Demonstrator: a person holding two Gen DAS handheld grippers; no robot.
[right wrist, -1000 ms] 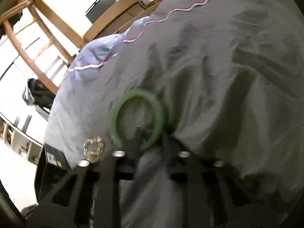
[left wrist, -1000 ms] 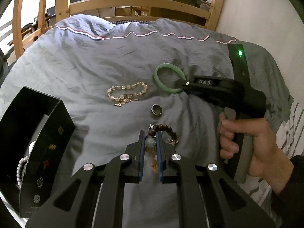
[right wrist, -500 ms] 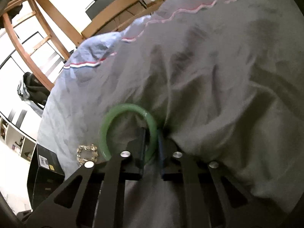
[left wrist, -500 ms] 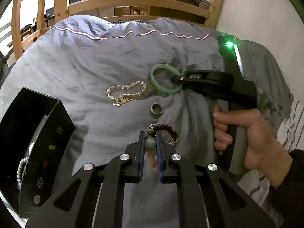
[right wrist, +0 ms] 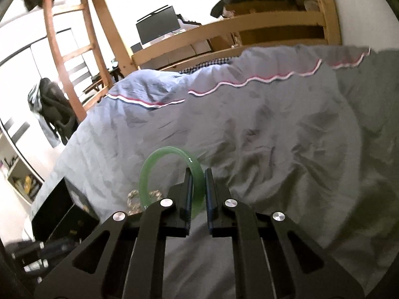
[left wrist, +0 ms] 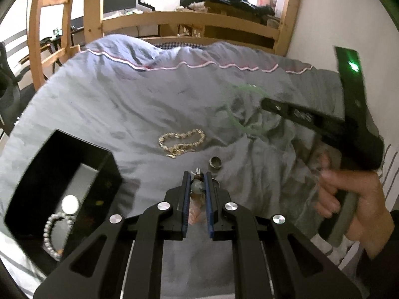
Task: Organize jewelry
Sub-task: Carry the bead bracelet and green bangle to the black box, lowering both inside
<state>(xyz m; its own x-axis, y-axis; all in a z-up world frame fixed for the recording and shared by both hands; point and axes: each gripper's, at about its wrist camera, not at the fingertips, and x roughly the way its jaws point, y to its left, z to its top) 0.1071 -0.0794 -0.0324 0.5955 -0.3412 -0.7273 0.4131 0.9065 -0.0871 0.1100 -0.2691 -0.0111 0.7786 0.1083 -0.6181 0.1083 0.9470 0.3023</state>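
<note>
A: Right wrist view is showing the big change: over the bed (right wrist: 274,129) the right gripper (right wrist: 198,191) is lifting the green bangle (right wrist: 172,157) clear of the quilt, where half a second ago it was lying flat, fingers closed on its rim

B: And the black box (left wrist: 30,174)?

A: Sitting at the left, open, a pearl bracelet (left wrist: 53,234) already inside; I judge the bangle is heading there

B: The left gripper (left wrist: 197,186)?

A: Still closed on the dark bead bracelet (left wrist: 198,183), now raised slightly. The gold chain (left wrist: 182,142) and the ring (left wrist: 215,162) are staying put, waiting
</note>
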